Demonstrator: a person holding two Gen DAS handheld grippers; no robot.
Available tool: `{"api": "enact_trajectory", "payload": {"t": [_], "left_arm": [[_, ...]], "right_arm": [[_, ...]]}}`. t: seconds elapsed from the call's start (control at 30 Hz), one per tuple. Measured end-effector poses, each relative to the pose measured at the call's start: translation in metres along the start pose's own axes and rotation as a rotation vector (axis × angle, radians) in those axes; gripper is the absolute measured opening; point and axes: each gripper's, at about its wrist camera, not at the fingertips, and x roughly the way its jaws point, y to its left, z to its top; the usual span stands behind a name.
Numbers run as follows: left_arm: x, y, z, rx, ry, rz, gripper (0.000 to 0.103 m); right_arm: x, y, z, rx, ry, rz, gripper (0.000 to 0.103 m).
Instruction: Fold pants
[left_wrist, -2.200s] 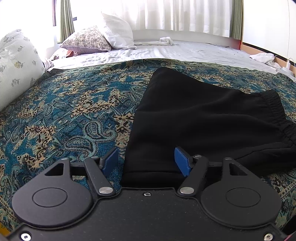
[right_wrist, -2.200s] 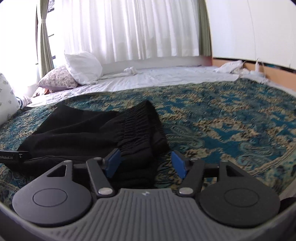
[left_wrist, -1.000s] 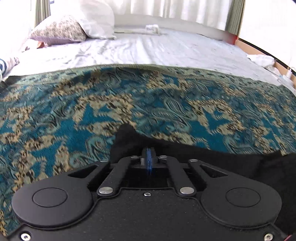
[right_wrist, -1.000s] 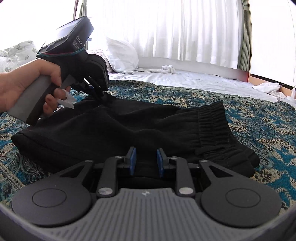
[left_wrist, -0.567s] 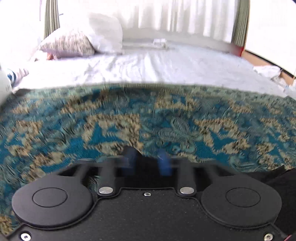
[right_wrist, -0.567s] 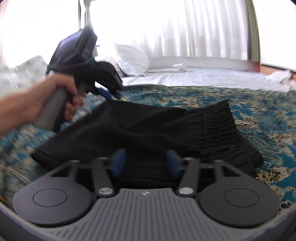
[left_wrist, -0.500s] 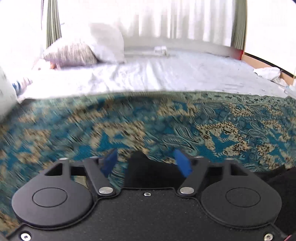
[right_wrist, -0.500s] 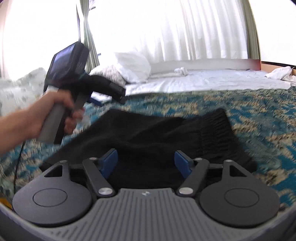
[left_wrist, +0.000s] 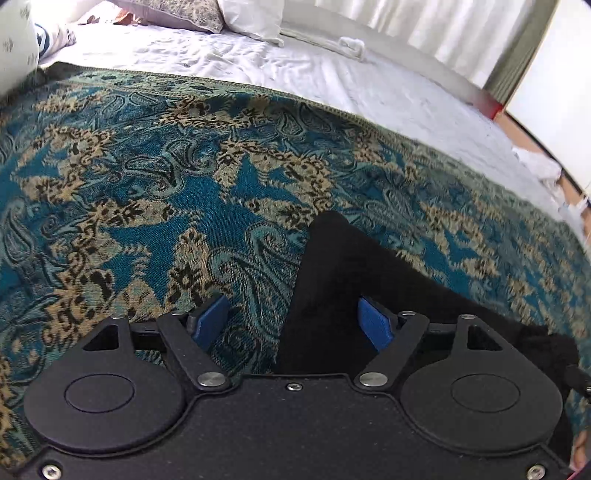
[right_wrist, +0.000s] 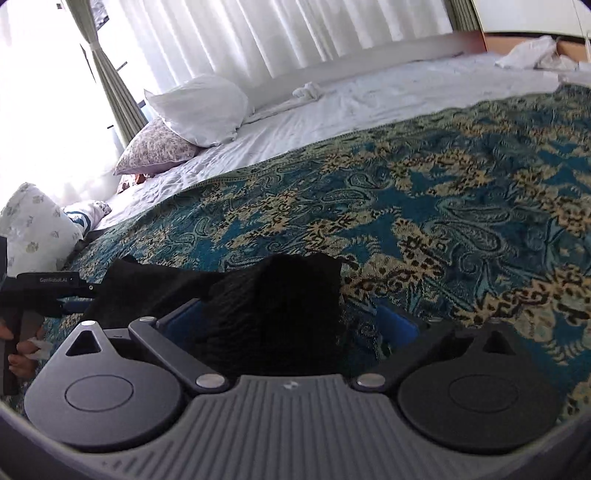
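A teal and gold paisley bedspread (left_wrist: 155, 192) spreads ahead of the gripper and to both sides of it. Beyond it lies a rumpled white sheet (right_wrist: 369, 107), with a white pillow (right_wrist: 201, 110) and a floral pillow (right_wrist: 159, 147) far ahead to the left and a small knotted white cloth (right_wrist: 306, 92) further along near the sheer white curtains (right_wrist: 258, 33). A flower-print pillow (right_wrist: 33, 232) sits at the far left, and crumpled white fabric (right_wrist: 528, 51) lies far ahead to the right.

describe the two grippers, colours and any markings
Left gripper: black speckled body, two round discs, black linkage arms with silver pivots, blue pads. Right gripper: grey ribbed body with a small logo, dark discs, blue pads. In the right view the left one's side shows pale lettering, too small to read surely.
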Motion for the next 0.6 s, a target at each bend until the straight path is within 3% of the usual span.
{"api": "enact_trajectory", "payload": {"t": [0.2, 0.3, 0.37, 0.43, 0.53, 0.6], "left_arm": [[0.007, -0.002, 0.007, 0.006, -0.001, -0.017, 0.084], [0.013, -0.004, 0.009, 0.006, -0.015, -0.025, 0.087], [0.018, -0.006, 0.009, 0.012, -0.017, -0.030, 0.093], [0.021, -0.010, 0.010, 0.045, -0.005, -0.031, 0.097], [0.025, -0.016, 0.012, 0.091, 0.009, -0.014, 0.096], [0.023, -0.018, 0.011, 0.094, -0.001, -0.007, 0.085]], "right_arm": [[0.034, -0.014, 0.004, 0.032, 0.034, 0.091, 0.102], [0.036, -0.018, 0.009, 0.054, 0.033, 0.113, 0.089], [0.035, -0.022, 0.010, 0.076, 0.032, 0.137, 0.073], [0.034, -0.027, 0.008, 0.119, 0.042, 0.182, 0.065], [0.035, -0.032, 0.008, 0.142, 0.045, 0.208, 0.064], [0.036, -0.036, 0.008, 0.171, 0.050, 0.216, 0.058]]}}
